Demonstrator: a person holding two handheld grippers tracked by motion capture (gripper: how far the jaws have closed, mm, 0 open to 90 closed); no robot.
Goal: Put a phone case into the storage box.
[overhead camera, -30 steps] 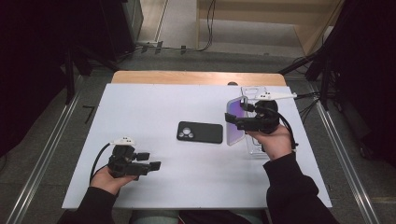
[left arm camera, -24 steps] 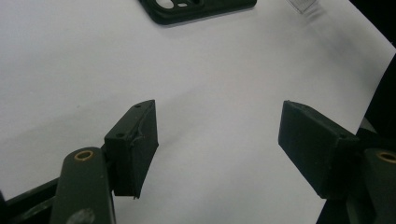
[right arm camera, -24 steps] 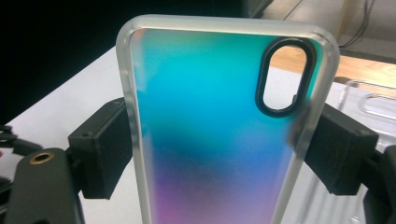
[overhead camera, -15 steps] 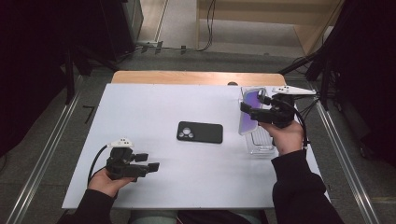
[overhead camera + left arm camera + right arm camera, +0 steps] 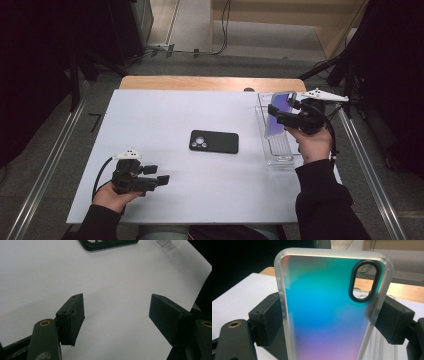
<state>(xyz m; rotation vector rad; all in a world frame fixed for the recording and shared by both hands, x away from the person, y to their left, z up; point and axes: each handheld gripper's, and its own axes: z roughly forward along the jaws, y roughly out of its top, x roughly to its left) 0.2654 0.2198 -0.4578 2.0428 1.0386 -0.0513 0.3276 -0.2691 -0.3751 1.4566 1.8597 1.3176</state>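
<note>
In the high view the right gripper [image 5: 278, 116] sits at the right of the frame, above the middle, held up over a clear tray [image 5: 280, 152] that lies along the right edge of the white table [image 5: 150, 120]. Its jaws are clamped on the long edges of an iridescent case [image 5: 276, 118], which stands tilted above the far end of the tray. The right gripper view shows this grip close up: the case [image 5: 324, 315] rises through the centre of the frame, blue-green above and fading to purple below, with a frosted rim and a black-ringed oval camera cutout at upper right, and one black jaw presses on each of its sides. The right hand [image 5: 312, 142] holds the tool from below, its dark sleeve running to the lower right corner. A black case [image 5: 214, 141] lies flat near the centre of the table, camera holes toward the left, well apart from both tools; in the left gripper view it [image 5: 110, 243] shows at the top edge. The left gripper [image 5: 160, 180] rests low at the lower left of the table, pointing right, in the left hand [image 5: 112, 195]. Its jaws stand wide apart with bare table between them in the left gripper view.
</note>
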